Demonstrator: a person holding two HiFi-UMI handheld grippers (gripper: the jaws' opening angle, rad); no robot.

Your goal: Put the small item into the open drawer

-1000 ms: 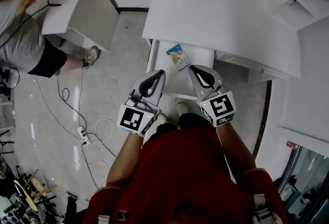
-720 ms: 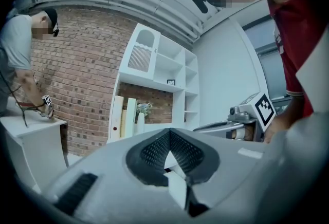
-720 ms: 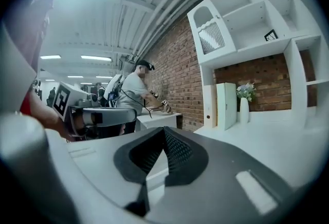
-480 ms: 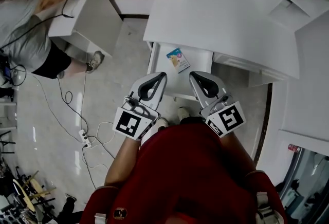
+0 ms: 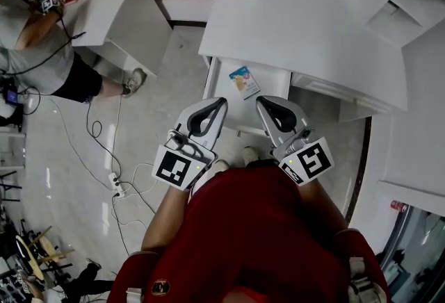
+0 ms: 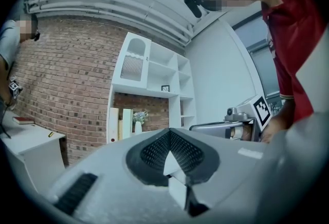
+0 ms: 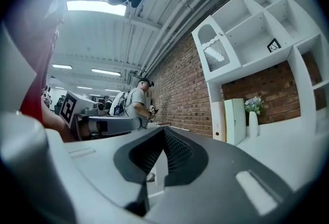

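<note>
Both left claw and right claw are hovering pinched together, empty. Bumping the centre-frame drawer is risking jolting its packet.

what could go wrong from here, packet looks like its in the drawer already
1. The packet lies in the open drawer close under the desk edge; a fast push shut might make it slide or catch there.
2. The left gripper and right gripper, both shut and empty, sit right over the drawer's front; a careless move could knock it.
3. Cables trail on the floor to the person's left, a possible snag when stepping away.
</note>
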